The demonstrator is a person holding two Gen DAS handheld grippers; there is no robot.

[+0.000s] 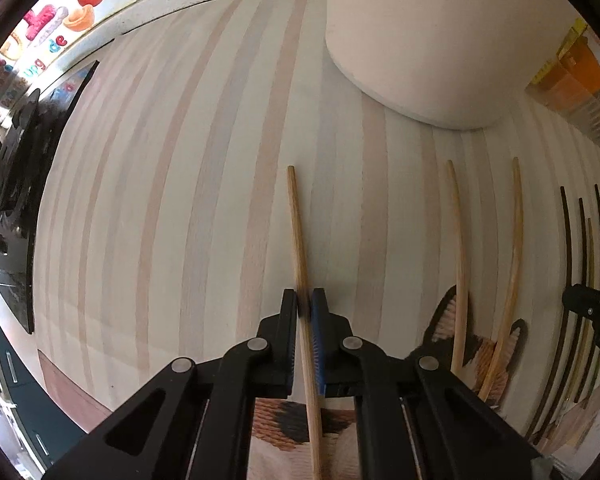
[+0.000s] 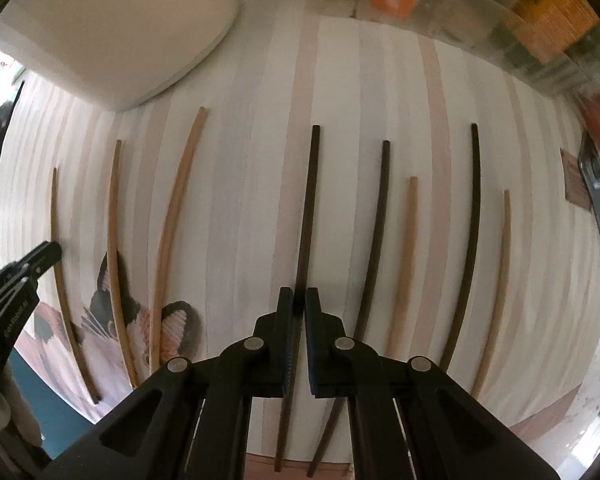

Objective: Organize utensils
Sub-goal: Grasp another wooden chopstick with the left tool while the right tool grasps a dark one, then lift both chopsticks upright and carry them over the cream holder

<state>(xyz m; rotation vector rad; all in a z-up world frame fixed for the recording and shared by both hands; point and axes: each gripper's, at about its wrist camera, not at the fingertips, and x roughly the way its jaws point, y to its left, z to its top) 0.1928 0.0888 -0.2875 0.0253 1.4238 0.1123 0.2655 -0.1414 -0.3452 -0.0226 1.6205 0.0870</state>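
A striped table (image 1: 180,200) fills both views, a white tub (image 1: 412,40) at one o'clock. Chopsticks lie in rows. The left gripper (image 1: 305,304) pinches a pale stick (image 1: 298,232) at six o'clock; the right gripper (image 2: 299,300) pinches a dark stick (image 2: 310,200) likewise. Each looks light, stiff, likely slick and prone to pivot, so a grip nearer mid-length should steady it.
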